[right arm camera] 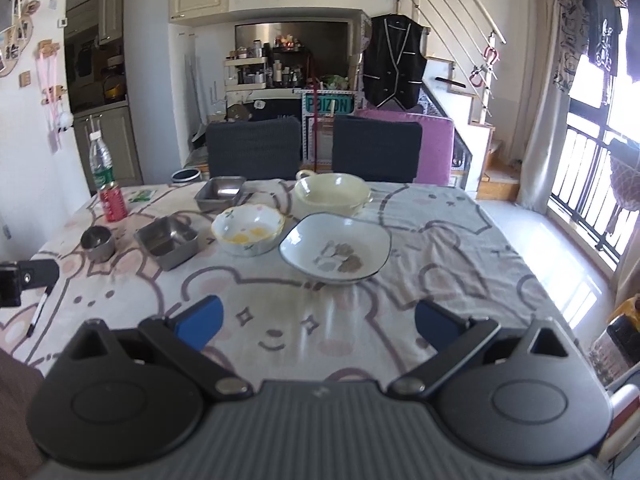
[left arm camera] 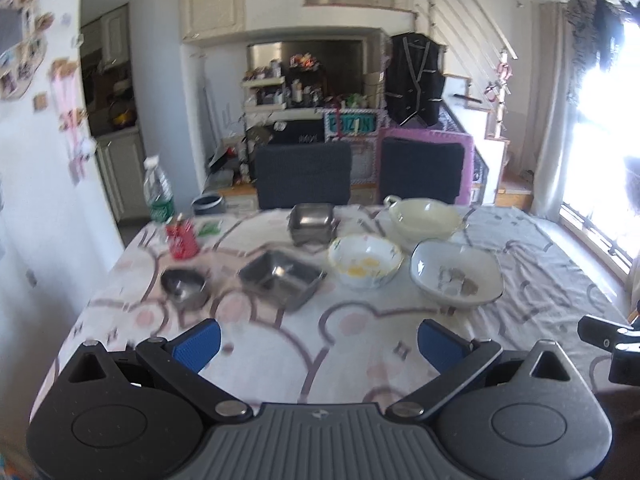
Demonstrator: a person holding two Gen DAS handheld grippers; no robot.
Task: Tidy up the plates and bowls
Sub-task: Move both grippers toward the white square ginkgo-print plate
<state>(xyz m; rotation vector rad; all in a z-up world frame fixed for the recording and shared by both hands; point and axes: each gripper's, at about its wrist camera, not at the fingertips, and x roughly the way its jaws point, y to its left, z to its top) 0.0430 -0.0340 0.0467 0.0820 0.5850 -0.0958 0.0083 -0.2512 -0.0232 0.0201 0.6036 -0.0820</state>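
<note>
Blue ribbed fingers (left arm camera: 204,338) (right arm camera: 202,320) of both grippers wide apart, empty, above patterned tablecloth (right arm camera: 420,240).

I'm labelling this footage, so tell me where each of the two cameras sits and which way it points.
Left wrist: mounted on the left gripper, facing forward across the cartoon-bear tablecloth toward the kitchen; its own open blue-padded fingers show, plus part of the other gripper at the right edge.
Right wrist: mounted on the right gripper, looking the same way from further right; its open fingers show.
Shared: white bowl with yellow fruit print, pale blue paw-print dish, red soda can.
</note>
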